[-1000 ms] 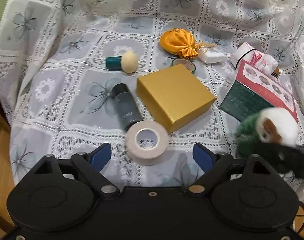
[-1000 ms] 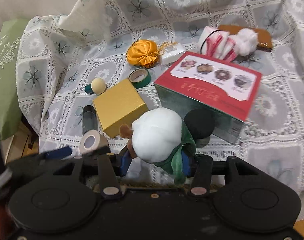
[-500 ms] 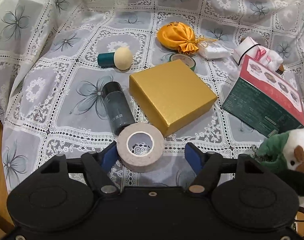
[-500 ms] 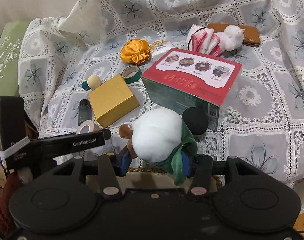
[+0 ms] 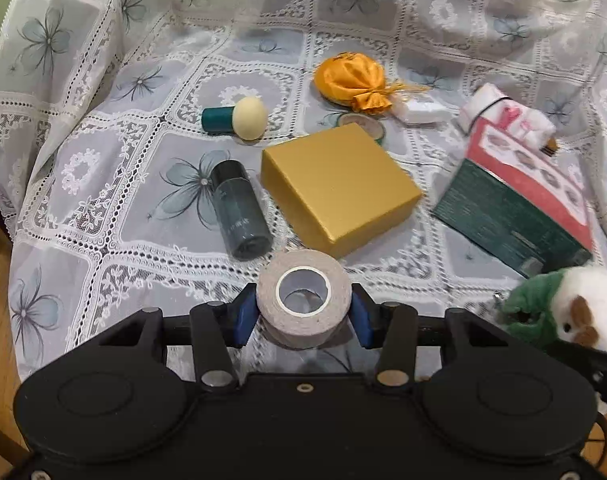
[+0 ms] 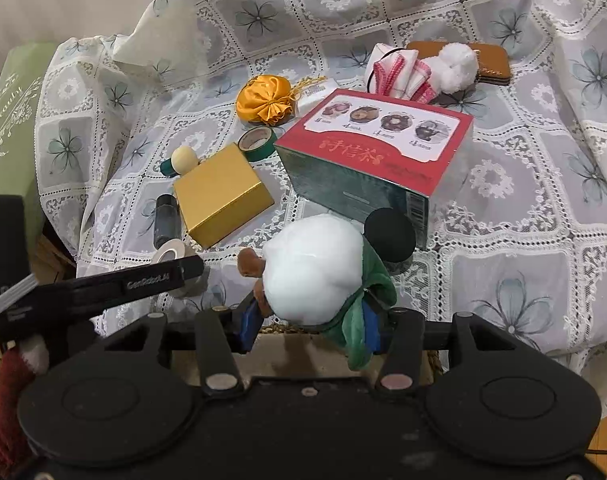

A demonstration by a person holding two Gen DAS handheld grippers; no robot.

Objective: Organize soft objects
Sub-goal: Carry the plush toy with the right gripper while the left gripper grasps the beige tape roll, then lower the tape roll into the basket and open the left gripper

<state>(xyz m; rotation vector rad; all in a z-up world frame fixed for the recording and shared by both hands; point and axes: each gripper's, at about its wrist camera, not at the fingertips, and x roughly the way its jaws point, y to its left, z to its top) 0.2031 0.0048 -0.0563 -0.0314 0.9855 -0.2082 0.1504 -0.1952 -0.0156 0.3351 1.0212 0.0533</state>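
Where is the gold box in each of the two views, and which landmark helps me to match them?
Left wrist view: the gold box lies at the middle, just beyond the tape roll between the left gripper's jaws.
Right wrist view: the gold box lies left of the middle, beside the red tea box.
Shared landmark: the orange pouch, beyond the box in both.

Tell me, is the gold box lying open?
No. The gold box sits closed on the lace cloth, its lid flush on all visible sides.
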